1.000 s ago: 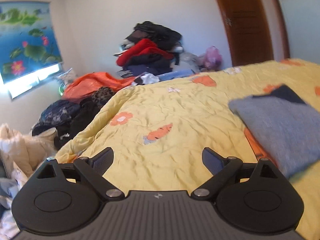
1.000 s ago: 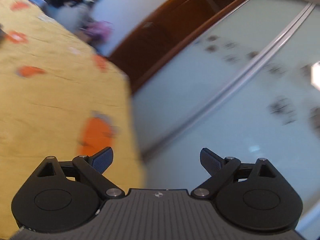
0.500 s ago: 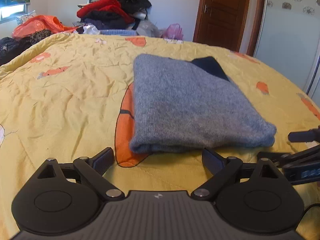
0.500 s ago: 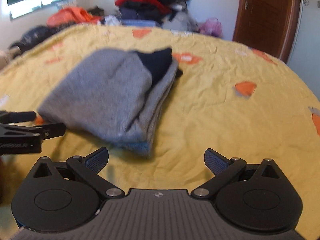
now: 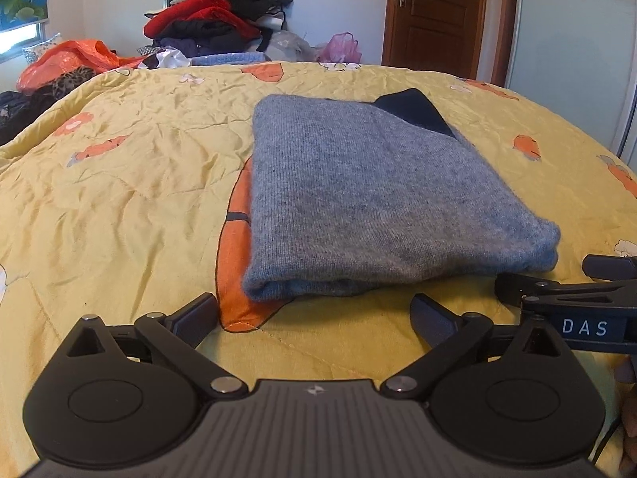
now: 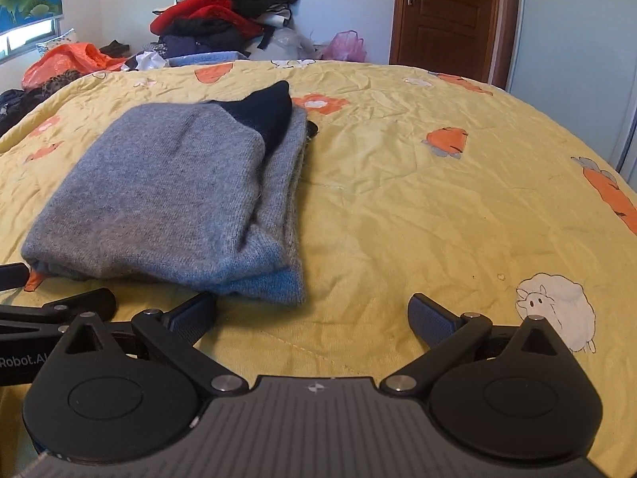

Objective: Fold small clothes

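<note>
Both grippers have swung in to face the folded grey sweater (image 5: 382, 195) on the yellow quilt (image 5: 119, 199); left gripper (image 5: 314, 314) and right gripper (image 6: 312, 314), jaws just opening, stand spread, empty. Sweater at twelve o'clock, looking fully folded; little remains.

A rumpled yellow quilt (image 5: 131, 183) printed with orange carrots and white sheep covers the bed. At twelve o'clock, a heap of red and black clothes (image 5: 217, 20) rises against the white wall, an orange plastic bag (image 5: 69, 59) at ten o'clock, a pink bag (image 5: 341, 48) beside a closed brown wooden door (image 5: 436, 14) at one o'clock.
</note>
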A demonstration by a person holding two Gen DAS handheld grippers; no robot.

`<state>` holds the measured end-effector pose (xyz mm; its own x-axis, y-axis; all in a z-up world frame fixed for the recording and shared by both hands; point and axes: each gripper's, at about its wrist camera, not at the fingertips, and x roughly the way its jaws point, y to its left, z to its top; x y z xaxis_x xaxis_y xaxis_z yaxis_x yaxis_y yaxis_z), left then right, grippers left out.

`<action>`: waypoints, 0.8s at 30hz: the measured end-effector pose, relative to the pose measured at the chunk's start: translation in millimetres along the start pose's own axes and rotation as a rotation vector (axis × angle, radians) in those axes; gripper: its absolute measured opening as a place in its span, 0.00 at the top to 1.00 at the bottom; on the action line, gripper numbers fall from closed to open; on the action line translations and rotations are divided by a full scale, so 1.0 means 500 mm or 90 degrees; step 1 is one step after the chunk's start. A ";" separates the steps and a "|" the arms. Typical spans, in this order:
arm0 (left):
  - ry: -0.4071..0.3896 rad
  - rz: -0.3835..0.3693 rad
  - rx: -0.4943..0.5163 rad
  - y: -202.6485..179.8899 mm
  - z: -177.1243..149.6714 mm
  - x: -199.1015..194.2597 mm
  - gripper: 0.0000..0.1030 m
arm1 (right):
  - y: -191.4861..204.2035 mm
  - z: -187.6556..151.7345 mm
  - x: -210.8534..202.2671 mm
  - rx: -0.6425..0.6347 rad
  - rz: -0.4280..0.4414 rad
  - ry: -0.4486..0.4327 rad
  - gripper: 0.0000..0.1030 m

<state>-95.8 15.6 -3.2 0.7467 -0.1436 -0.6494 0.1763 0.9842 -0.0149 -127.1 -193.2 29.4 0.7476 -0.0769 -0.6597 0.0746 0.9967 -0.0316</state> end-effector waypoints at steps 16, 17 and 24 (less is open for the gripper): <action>-0.001 0.012 -0.003 -0.002 -0.001 0.000 0.00 | 0.000 -0.001 -0.001 0.004 -0.007 -0.004 0.00; -0.001 0.013 -0.003 -0.002 -0.001 0.000 0.00 | 0.000 -0.001 -0.001 0.004 -0.007 -0.004 0.00; -0.002 0.014 -0.003 -0.002 -0.001 0.001 0.00 | -0.001 -0.001 -0.001 0.004 -0.007 -0.004 0.00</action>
<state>-96.0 14.6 -3.8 0.7518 -0.1228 -0.6478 0.1570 0.9876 -0.0049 -127.8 -193.5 29.4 0.7505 -0.0881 -0.6549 0.0872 0.9956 -0.0341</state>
